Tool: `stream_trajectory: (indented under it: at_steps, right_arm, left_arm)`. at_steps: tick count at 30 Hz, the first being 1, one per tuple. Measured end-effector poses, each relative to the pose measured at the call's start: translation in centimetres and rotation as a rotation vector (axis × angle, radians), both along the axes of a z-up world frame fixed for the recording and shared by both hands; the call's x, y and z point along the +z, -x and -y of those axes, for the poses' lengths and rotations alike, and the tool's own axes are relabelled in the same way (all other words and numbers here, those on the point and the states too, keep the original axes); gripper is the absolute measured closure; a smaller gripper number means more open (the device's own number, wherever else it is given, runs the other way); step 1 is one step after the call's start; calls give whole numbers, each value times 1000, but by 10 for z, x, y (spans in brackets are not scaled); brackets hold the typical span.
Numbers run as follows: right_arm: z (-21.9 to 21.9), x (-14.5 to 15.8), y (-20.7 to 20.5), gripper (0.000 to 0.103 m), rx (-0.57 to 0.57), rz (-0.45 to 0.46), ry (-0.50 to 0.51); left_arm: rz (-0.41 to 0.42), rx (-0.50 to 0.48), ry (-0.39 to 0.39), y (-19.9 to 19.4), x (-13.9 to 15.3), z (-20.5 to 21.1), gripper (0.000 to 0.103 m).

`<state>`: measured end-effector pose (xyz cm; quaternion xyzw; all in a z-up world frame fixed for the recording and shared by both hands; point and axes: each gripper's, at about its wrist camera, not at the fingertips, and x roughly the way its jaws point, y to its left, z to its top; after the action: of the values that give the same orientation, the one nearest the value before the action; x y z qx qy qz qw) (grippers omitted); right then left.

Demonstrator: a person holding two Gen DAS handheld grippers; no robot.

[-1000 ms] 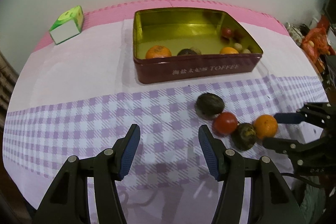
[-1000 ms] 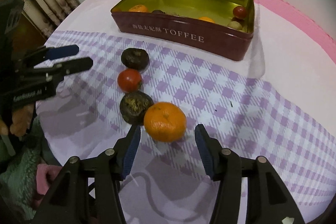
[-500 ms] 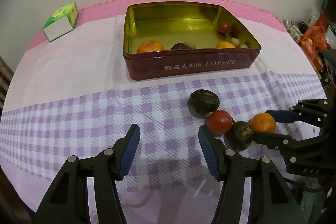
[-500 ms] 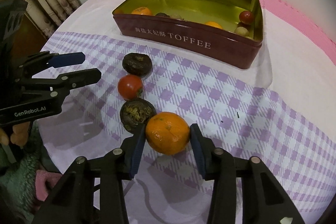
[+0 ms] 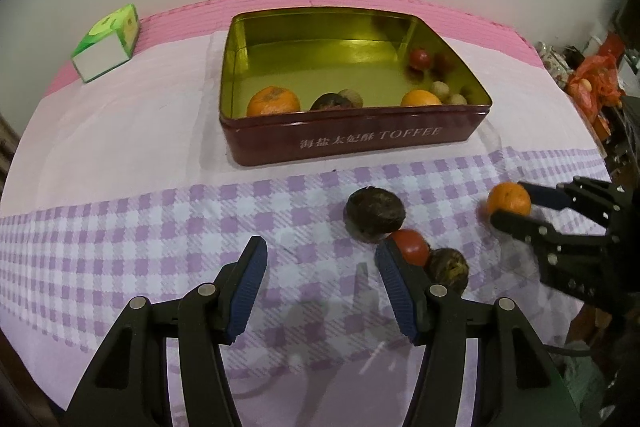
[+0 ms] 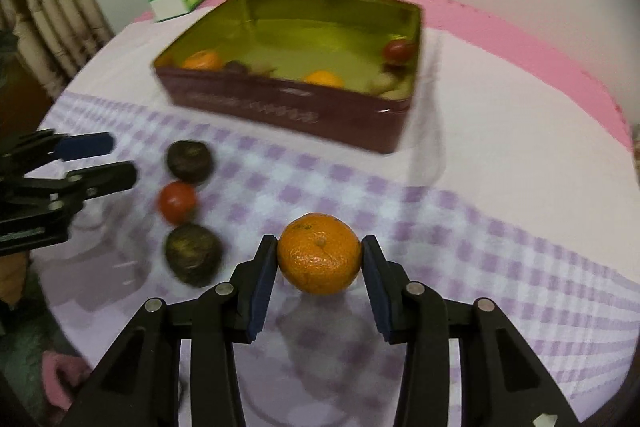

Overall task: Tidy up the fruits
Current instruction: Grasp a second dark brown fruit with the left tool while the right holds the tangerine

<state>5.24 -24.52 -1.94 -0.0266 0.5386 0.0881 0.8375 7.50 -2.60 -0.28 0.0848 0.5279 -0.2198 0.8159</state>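
From the left wrist view, the left gripper (image 5: 320,283) hangs over the checked cloth (image 5: 160,227) with its jaws apart and nothing between them. It is probably waiting its turn. Just past its right finger lie a red fruit (image 5: 410,247) and two dark fruits (image 5: 375,213), close together. Farther back sits the toffee tin (image 5: 352,143), with a few fruits already inside, so it looks like the place where the fruits go. At the right edge, the right gripper (image 5: 510,207) has the orange (image 5: 508,199) in its jaws.

From the right wrist view, the right gripper (image 6: 320,255) is clamped on the orange (image 6: 319,253), one pad on each side, so the round fruit cannot roll away. The tin (image 6: 280,107) waits behind it, with room left inside.
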Motion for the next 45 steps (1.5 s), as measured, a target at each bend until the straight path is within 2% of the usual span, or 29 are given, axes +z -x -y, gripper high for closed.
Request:
stream_trajectory:
  at_steps: [7,16,22,26,31,45]
  right_arm:
    - [24,-5,-4,63,-73,2,-3]
    - [26,-9,-4,63,-86,11,-23]
    - [28,-9,-6,63,-94,10,-48]
    - [29,-9,-5,63,-96,9,-54]
    - [30,-10,-5,63,-99,10,-58]
    - [30,-10,-5,63,-103,9,-62]
  left_arm:
    - [-6,-12,7,-4,3,14,44]
    - [-49,13,0,-13,-3,33,44]
    - [-106,45,-40,-24,-17,45,44]
    - [-142,73,-37,-32,-24,45,49]
    - [-154,60,-26,-34,-29,48,62]
    - [-129,42,-26,-31,-30,53,64]
